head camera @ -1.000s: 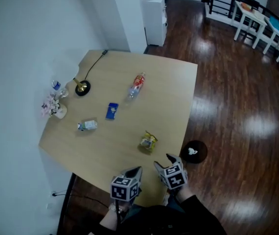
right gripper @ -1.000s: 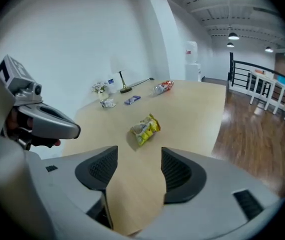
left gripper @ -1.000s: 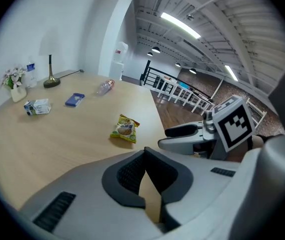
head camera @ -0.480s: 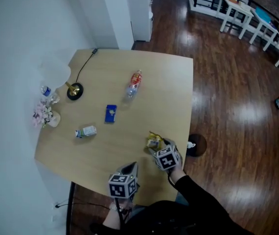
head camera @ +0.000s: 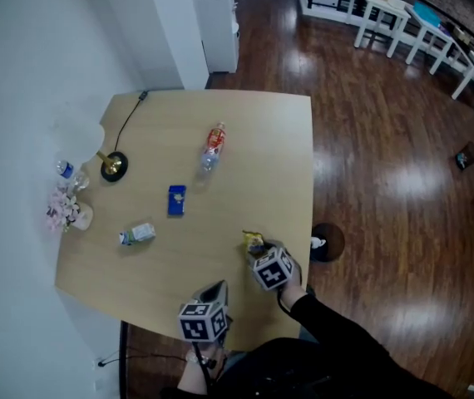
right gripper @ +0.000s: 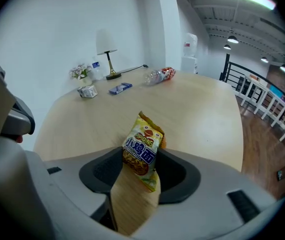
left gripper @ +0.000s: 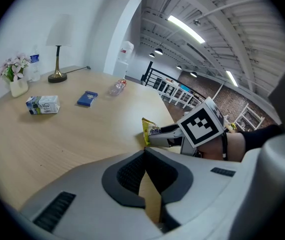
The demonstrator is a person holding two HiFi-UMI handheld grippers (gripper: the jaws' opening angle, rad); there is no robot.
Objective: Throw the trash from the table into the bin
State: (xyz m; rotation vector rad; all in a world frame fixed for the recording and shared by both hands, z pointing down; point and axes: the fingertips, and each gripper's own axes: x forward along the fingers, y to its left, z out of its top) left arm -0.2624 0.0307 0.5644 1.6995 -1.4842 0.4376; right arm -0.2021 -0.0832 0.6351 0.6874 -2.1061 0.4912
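Right gripper (right gripper: 140, 170): fingers, just closing, pinch yellow snack packet (right gripper: 142, 149) upright near the worktop's (head camera: 245, 140) right edge. Left gripper (left gripper: 143, 156): fingers pressed together, empty, at near edge.

R gripper (right gripper: 141, 155) jaws just closing onto yellow snack pkt (right gripper: 143, 145), pinched upright btwn pads above tan table (right gripper: 197, 109).

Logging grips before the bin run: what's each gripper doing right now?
Left gripper: shut, empty.
Right gripper: jaws just closing, shut on the snack packet.
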